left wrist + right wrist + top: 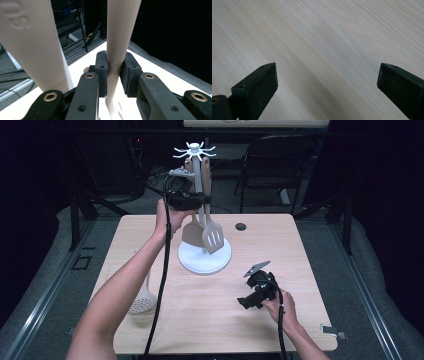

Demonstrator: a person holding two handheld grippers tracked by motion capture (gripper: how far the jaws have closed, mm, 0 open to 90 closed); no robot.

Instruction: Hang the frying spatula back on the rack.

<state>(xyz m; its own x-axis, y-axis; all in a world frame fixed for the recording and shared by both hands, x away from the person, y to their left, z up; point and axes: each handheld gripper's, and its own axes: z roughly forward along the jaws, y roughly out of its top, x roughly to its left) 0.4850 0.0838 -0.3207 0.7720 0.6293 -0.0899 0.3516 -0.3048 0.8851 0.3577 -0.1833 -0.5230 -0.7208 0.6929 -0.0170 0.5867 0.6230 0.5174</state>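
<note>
left gripper view: slotted spatula (117, 50) handle clamped between both pads (103, 75)

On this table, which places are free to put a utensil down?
Bare wood lies between the white stand base and the right gripper, and along the table right edge. The left side is crowded: skimmer, forearm and cable.

A pale skimmer (142, 303) lies near the wooden table's (210, 320) left edge; a black chair (272, 160) stands behind.
</note>
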